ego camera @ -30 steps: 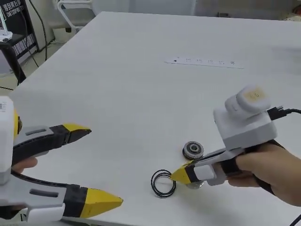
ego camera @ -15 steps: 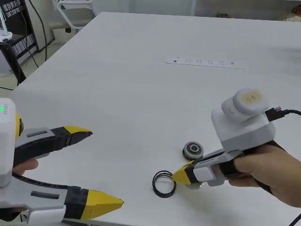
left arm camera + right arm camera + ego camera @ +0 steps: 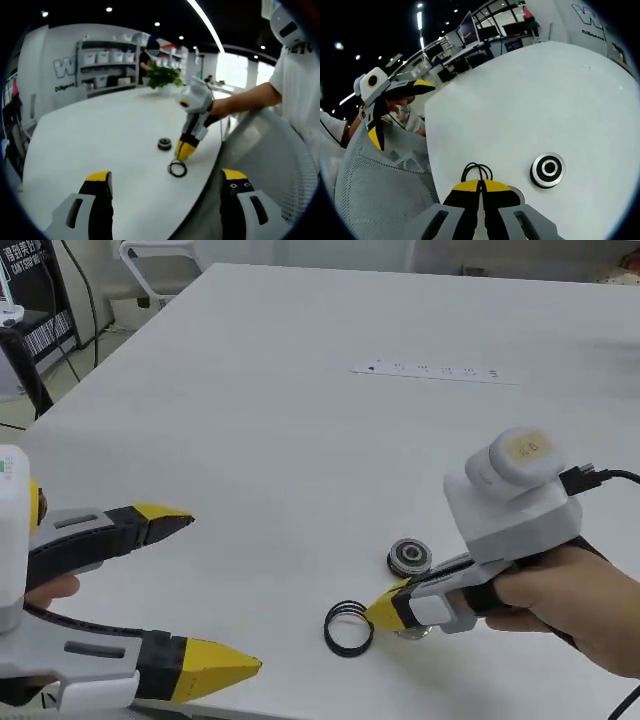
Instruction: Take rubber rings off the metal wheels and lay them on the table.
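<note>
Two or three black rubber rings [image 3: 348, 629] lie overlapping on the white table [image 3: 300, 440]. My right gripper [image 3: 374, 612] is shut, its yellow tip resting at the rings' right rim. Whether it pinches a ring I cannot tell. The right gripper view has the rings [image 3: 477, 173] just past the closed jaws. One metal wheel [image 3: 410, 557] lies flat behind that gripper. A second grey wheel [image 3: 518, 193] peeks out from under its jaw. My left gripper [image 3: 222, 592] hangs open and empty at the near left, well apart from the rings [image 3: 177, 168].
A white power strip [image 3: 435, 371] lies across the far middle of the table. The table's left edge runs diagonally, with a chair [image 3: 150, 260] and a stand beyond it. A mesh chair back [image 3: 272, 160] stands close to the near edge.
My right gripper has drifted a little to the left. The rings, the wheel and my left gripper stay where they were.
</note>
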The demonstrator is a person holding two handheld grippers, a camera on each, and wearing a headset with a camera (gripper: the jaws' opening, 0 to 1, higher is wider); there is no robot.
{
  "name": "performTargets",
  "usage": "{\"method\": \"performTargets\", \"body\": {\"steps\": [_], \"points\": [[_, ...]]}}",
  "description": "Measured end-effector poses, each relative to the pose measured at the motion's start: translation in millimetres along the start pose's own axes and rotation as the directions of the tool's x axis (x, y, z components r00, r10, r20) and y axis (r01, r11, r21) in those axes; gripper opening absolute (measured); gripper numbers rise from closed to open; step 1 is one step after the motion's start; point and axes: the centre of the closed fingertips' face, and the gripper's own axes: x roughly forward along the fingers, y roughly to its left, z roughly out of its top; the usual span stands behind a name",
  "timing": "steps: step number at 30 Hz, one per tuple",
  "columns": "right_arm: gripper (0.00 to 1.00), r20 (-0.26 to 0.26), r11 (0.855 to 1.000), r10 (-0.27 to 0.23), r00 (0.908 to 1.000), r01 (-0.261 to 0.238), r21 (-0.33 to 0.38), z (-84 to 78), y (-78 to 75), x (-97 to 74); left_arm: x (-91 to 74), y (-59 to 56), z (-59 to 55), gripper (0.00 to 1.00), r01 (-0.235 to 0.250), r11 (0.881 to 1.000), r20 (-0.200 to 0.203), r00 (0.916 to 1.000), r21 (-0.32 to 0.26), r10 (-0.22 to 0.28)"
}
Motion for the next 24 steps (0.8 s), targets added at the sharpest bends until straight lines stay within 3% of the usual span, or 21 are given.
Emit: {"method": "performTargets", "body": {"steps": [10, 24], "points": [[0.01, -0.005, 0.999, -0.02, 0.9998, 0.02, -0.047, 0.7, -0.5, 0.5, 0.2, 0.1, -0.6, 0.9, -0.002, 1.0, -0.003, 1.0, 0.0, 0.002], [0.03, 0.005, 0.998, -0.037, 0.9993, 0.037, -0.052, 2.8, -4.3, -2.0, -0.3, 0.8, -1.4, 0.89, -0.007, 1.0, -0.006, 1.0, 0.003, 0.007]]}}
